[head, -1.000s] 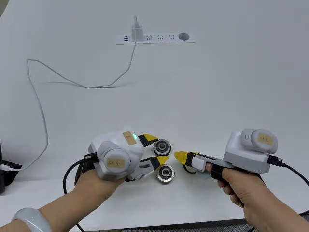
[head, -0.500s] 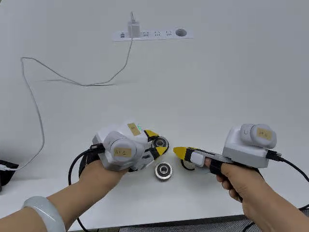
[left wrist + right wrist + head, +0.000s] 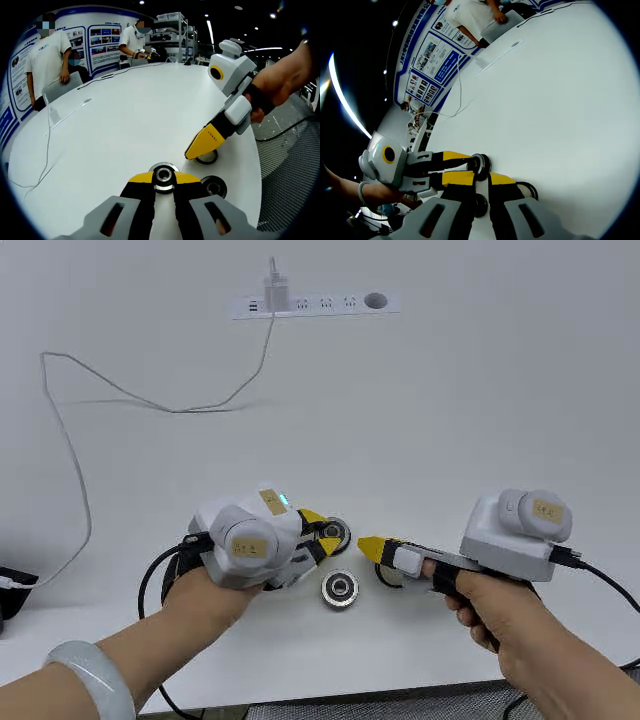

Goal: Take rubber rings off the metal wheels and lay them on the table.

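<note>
While the left gripper (image 3: 322, 533) is clamped on a metal wheel (image 3: 338, 534), the right gripper (image 3: 370, 547) points its yellow tip at it from just beside, jaws drawn narrow with nothing between them. The held wheel sits near the front edge of the tabletop (image 3: 450, 420), about midway along it. Its round face is turned upward and its axle is roughly upright; whether it touches the surface cannot be told. A second wheel (image 3: 340, 589) lies flat just nearer the front edge, hub up, free of both grippers. A black rubber ring (image 3: 206, 162) lies flat under the right gripper's tip.

The tabletop is plain white. Along its far edge sits a white power strip (image 3: 330, 305) with a charger (image 3: 273, 290) plugged in, and its cable (image 3: 150, 405) trails toward the left edge. Beyond the table, the left gripper view shows blue wall posters (image 3: 100, 37), shelving (image 3: 172, 30), ceiling lights and people (image 3: 47, 55) standing.
</note>
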Available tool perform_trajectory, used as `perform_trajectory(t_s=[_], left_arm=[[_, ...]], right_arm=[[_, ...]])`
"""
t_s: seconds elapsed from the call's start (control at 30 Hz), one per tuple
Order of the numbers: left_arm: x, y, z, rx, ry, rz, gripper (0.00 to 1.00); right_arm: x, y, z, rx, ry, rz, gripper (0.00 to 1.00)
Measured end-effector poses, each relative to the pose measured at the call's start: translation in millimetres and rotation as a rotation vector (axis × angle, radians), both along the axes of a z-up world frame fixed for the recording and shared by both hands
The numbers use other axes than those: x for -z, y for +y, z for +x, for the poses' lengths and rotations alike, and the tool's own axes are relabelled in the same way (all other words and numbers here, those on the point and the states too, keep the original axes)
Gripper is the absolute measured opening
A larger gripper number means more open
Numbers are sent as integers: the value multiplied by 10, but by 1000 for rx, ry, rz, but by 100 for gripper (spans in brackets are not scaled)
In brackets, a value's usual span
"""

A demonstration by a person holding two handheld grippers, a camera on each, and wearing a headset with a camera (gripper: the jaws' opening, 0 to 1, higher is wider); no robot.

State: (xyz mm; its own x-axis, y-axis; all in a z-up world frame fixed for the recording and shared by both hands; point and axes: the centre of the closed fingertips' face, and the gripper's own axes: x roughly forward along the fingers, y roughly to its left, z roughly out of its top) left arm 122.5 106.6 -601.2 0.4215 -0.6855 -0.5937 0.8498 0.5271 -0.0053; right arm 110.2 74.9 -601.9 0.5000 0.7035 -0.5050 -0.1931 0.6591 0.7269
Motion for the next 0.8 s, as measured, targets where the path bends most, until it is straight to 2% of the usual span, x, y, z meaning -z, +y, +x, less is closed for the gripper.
perform_trajectory(t_s=[0.47, 0.8], left_arm=[[1, 1, 1, 5, -4, -6, 14], [3, -5, 1, 5, -6, -10, 13]], right_arm=[[33, 119, 81, -8, 29, 45, 13], [105, 135, 100, -12, 44, 37, 15]])
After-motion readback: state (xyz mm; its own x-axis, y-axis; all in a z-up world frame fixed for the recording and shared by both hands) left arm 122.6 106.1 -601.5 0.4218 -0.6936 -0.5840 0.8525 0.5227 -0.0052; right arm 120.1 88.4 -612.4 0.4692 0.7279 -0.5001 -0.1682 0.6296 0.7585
